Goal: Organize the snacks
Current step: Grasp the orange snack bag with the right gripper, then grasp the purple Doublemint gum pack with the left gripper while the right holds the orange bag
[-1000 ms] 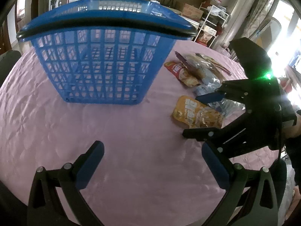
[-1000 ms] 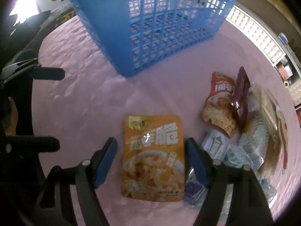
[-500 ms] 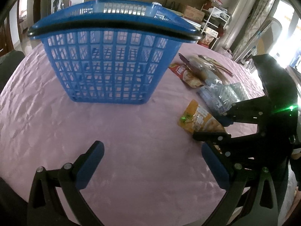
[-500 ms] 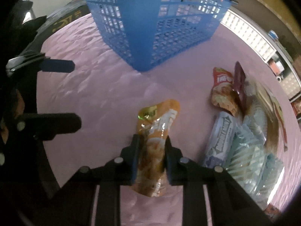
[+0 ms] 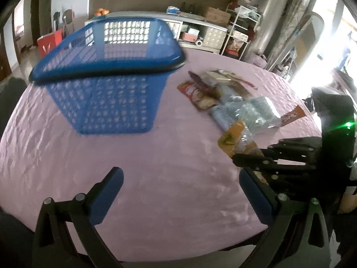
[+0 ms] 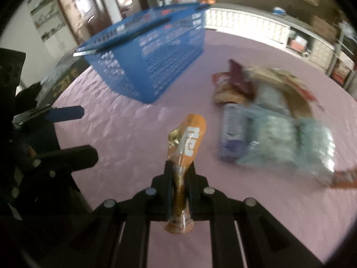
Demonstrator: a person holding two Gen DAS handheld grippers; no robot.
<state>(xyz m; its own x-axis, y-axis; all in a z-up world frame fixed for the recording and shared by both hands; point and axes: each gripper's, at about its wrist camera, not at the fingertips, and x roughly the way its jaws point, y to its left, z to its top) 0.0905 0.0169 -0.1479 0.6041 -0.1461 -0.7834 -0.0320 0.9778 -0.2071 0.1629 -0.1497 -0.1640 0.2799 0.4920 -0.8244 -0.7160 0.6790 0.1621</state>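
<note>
So we've got the orange pouch (image 6: 187, 143) pinched in our right tongs (image 6: 180, 179), clamped tight on its lower half so the rest sticks up and forward past the tips. It's squeezed narrow along the middle, which is probably the only way to get a firm hold on a flat foil pack. In the left view the pouch (image 5: 235, 139) looks clear of the tabletop (image 5: 169, 156), so we'd guess the next stop is the basket (image 5: 107, 93).

Our left tongs (image 5: 180, 192) are wide open with nothing between them, just hanging over bare cloth nearer us than the basket. Maybe they're waiting for their turn, or to steady the basket if it slides.

The basket is blue plastic mesh with a dark handle folded along the rim, sitting upright; we can't make out anything inside it. The rest of the snacks (image 6: 274, 120) lie in a loose pile to its right, clear crinkly packs and a red one, overlapping each other.

The tabletop has a pink quilted cloth, slightly shiny. Behind it there are low cabinets, a wire shelf with boxes, and bright daylight coming in on the right
</note>
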